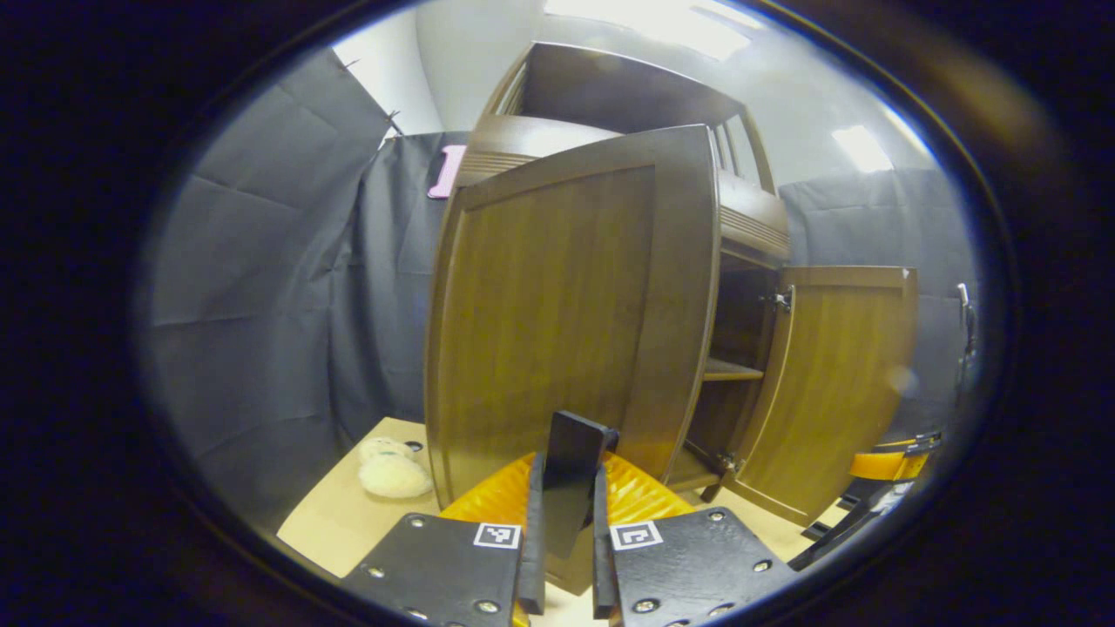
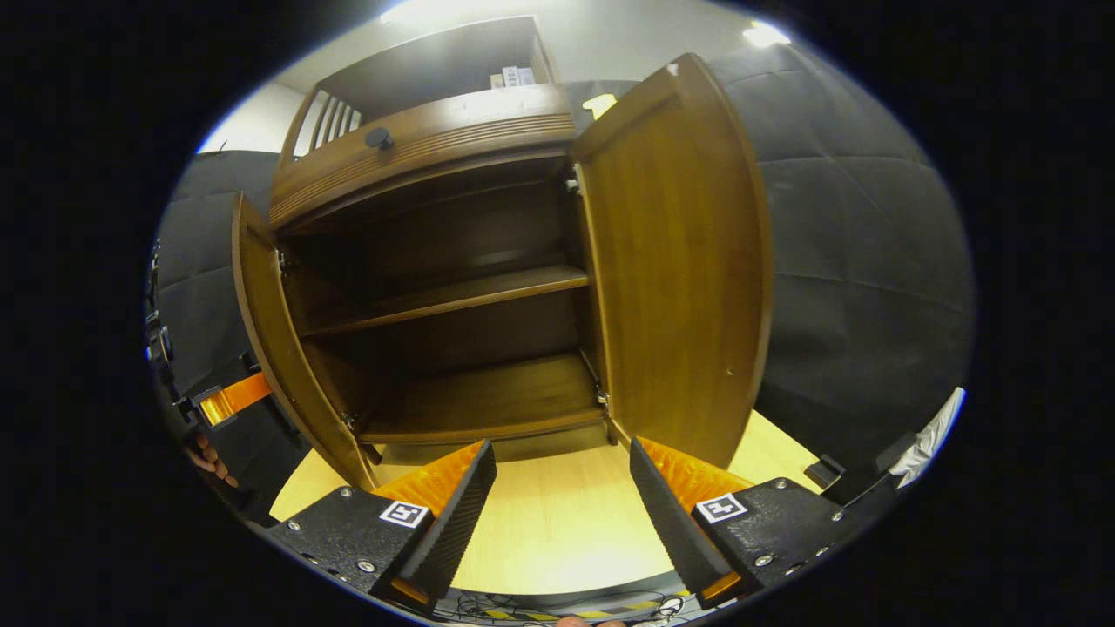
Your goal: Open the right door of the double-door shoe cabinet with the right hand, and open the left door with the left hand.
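The brown wooden shoe cabinet [image 2: 418, 139] stands with both doors swung open. In the left gripper view the left door [image 1: 557, 305] looms close. Its dark handle [image 1: 575, 448] sits between the fingers of my left gripper [image 1: 566, 544], which is shut on it. The right door [image 1: 836, 383] hangs open further right. In the right gripper view my right gripper [image 2: 562, 509] is open and holds nothing, a short way in front of the cabinet's bottom shelf [image 2: 488, 401]. The right door [image 2: 679, 261] stands open just right of it. The left door [image 2: 270, 348] shows edge-on, with the left gripper [image 2: 222, 401] behind it.
The cabinet rests on a light wooden surface [image 2: 557, 522]. Two white fluffy items [image 1: 392, 470] lie by the left door's hinge side. A middle shelf [image 2: 453, 296] crosses the bare interior. A drawer with a round knob [image 2: 379, 137] sits above. Black cloth walls surround everything.
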{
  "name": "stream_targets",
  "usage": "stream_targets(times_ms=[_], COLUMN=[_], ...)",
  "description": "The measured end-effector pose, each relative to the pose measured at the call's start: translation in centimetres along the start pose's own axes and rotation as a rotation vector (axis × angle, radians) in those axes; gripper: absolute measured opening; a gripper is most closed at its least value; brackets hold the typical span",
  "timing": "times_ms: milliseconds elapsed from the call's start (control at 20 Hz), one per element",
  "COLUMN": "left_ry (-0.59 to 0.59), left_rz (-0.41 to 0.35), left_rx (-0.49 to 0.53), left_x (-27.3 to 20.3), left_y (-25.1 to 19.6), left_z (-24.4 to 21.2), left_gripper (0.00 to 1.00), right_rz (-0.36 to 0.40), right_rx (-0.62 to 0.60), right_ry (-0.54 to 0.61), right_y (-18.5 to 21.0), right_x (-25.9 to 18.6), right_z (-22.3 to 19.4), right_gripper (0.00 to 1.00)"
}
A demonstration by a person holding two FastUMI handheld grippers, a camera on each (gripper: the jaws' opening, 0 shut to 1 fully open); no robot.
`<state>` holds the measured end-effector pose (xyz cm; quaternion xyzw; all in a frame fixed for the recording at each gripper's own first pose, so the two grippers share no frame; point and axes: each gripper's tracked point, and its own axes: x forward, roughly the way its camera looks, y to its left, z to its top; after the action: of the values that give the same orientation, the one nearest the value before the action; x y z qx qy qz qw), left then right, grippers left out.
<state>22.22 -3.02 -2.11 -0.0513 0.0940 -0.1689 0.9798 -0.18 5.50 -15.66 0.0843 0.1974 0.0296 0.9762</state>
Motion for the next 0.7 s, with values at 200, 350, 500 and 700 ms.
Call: stream_targets(times_ms=[200,350,500,700], left_ry=[-0.022,-0.039,-0.063,-0.085], left_rz=[0.061,0.114,0.190,0.142], left_rx=[0.038,0.013,0.041,-0.006], left_x=[-0.8,-1.2,-1.7,-1.8], left_y=[2.5,3.7,5.7,6.4], left_z=[0.5,0.5,1.1,1.3], left_gripper=[0.19,0.18,0.13,0.00], right_rz=[0.041,0.072,0.089,0.120], right_rx=[-0.014,-0.022,-0.033,-0.039], right_ry=[0.008,0.009,0.016,0.031], right_y=[1.8,3.0,3.7,5.2], right_x=[0.9,1.6,2.2,2.9], right_z=[-0.3,-0.4,-0.4,-0.2], right_gripper=[0.92,0.92,0.92,0.92])
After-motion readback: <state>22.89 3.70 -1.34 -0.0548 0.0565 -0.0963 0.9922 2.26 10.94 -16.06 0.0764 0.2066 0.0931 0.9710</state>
